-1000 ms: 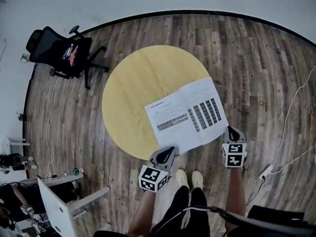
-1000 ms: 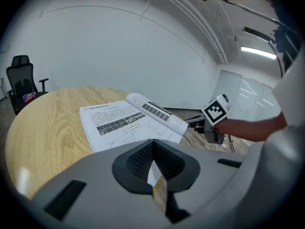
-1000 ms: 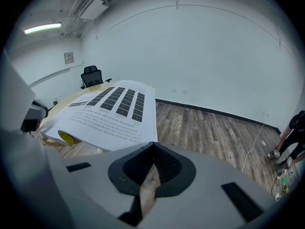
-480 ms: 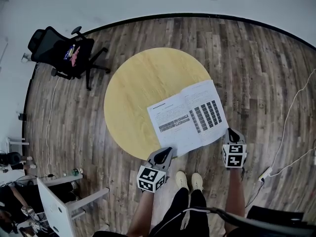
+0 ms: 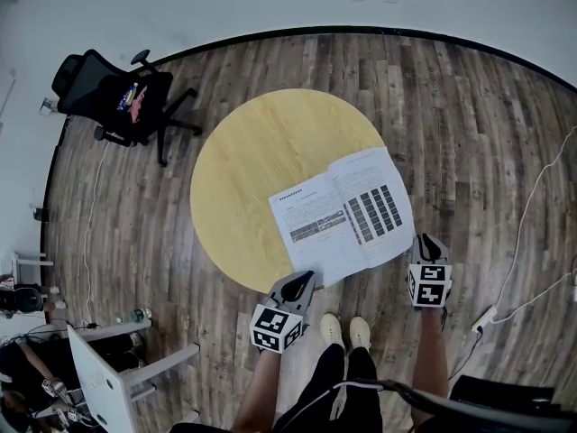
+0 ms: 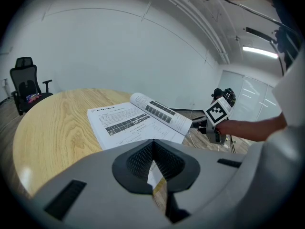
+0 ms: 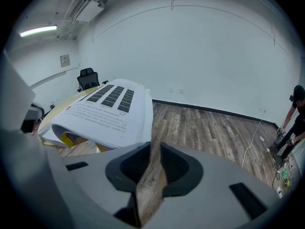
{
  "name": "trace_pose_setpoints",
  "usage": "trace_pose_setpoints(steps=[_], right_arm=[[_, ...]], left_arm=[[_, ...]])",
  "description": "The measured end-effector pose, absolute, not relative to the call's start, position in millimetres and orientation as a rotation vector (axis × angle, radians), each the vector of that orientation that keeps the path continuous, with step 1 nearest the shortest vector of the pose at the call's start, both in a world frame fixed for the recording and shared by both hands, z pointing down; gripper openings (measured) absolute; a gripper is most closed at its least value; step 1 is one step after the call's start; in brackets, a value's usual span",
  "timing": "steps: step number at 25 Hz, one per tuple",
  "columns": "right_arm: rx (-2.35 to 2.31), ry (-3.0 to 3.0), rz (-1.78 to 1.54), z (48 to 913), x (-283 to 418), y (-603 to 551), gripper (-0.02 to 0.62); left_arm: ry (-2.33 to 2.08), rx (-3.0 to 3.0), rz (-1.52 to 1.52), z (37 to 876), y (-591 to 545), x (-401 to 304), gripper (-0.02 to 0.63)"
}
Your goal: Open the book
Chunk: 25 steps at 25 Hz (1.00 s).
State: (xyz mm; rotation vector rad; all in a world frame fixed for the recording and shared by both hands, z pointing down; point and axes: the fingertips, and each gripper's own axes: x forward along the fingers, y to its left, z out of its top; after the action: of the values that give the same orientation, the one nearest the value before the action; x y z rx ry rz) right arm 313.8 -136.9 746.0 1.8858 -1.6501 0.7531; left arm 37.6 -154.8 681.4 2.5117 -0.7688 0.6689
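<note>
The left claw [image 6: 153, 165] has its jaws drawn together to a thin slit. Through this slit a white page corner and the bench edge show behind, and nothing looks pinched. The right claw [image 7: 151, 171] is closed as well, with only floor planks seen through its slit, so it holds nothing. Each one stands by a near corner of the book [image 5: 343, 213], at the near edge of the round bench [image 5: 239, 165]. The book lies already open, face up, at the near right edge of the bench, and its right half hangs out over this edge. I judge it to be a thin soft-cover volume: light and not stiff, with its right pages arching up loosely over a coloured cover. The sheets will probably slide on each other, and they can crease or tear if pulled by one corner. The best place to take hold seems to be the overhanging right edge, where one jaw can go below and pinch several sheets together.
</note>
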Motion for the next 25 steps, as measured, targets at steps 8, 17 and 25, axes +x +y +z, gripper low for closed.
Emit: trace_pose_setpoints(steps=[8, 17, 25], right_arm=[[1.953, -1.620, 0.804, 748, 325, -132, 0.278], [1.954, -1.651, 0.795, 728, 324, -131, 0.278], [1.927, -1.705, 0.764, 701, 313, -129, 0.276]], left_arm=[[-0.771, 2.511, 0.675, 682, -153, 38, 0.000], [-0.771, 2.537, 0.659, 670, -149, 43, 0.000], [-0.807, 2.560, 0.607, 647, -147, 42, 0.000]])
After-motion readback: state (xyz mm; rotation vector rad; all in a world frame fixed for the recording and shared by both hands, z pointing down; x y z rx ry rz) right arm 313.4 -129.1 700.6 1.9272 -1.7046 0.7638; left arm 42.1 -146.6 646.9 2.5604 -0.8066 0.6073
